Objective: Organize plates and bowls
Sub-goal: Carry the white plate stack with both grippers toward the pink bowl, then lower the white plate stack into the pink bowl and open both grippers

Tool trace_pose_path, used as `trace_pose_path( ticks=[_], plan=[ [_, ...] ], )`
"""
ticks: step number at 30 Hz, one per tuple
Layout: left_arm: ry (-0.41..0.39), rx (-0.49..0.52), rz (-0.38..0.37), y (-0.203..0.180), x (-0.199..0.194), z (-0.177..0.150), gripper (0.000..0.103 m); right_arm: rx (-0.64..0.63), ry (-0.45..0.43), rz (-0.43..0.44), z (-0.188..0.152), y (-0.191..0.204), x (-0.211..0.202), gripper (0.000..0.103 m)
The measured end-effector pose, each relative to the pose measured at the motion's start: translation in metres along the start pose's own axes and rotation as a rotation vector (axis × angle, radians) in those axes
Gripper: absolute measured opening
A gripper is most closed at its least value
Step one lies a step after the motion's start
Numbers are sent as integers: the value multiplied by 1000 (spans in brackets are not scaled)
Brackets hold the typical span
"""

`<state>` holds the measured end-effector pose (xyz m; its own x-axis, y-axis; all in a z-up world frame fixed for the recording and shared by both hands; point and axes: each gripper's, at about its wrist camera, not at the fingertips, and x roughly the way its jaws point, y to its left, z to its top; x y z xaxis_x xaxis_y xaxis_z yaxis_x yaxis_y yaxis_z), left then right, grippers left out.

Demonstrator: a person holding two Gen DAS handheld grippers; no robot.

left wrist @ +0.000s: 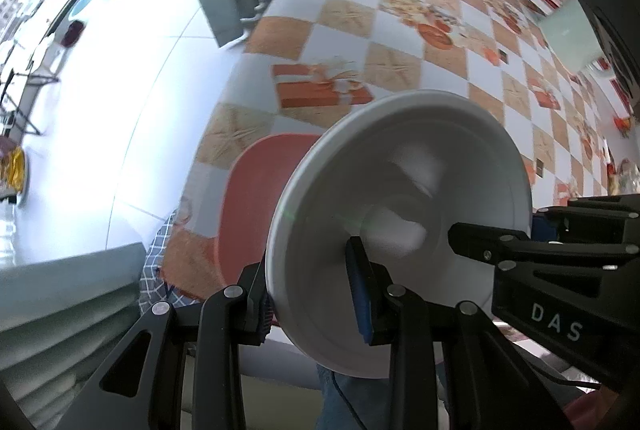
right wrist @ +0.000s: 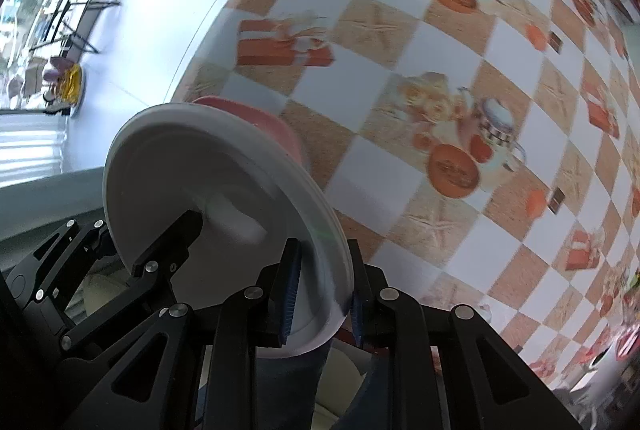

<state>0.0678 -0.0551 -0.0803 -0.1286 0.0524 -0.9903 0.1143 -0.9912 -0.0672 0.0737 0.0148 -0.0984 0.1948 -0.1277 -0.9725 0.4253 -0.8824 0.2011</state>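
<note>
Both grippers grasp one white plate (left wrist: 400, 213) by opposite edges of its rim: the left gripper (left wrist: 312, 294) clamps one side, the right gripper (right wrist: 324, 294) the other. The plate stands tilted on edge above the near bench (left wrist: 420, 29) edge, its hollow face toward the cameras. Just behind it lies a pink plate (left wrist: 256, 197) on the checkered cloth.

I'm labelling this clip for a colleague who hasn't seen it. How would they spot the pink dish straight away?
Find the checkered tablecloth, then its near corner by the bright floor. The pink dish lies flat there, partly hidden behind the white plate that both tools hold on edge. It is the only pink, flat-lying piece.
</note>
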Motion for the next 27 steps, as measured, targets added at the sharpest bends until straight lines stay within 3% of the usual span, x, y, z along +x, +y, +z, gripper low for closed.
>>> trace_pose_path(
  ticks=[11,24,27],
  plan=[
    [37,-107,30,35,12,-7,35,-52,40,8,15,27,21,23],
    [63,-128,29,43,29,-4,35,-54,69,0,19,28,26,23],
    [54,-125,39,43,30,-4,40,-71,67,-7,17,34,28,23]
  ],
)
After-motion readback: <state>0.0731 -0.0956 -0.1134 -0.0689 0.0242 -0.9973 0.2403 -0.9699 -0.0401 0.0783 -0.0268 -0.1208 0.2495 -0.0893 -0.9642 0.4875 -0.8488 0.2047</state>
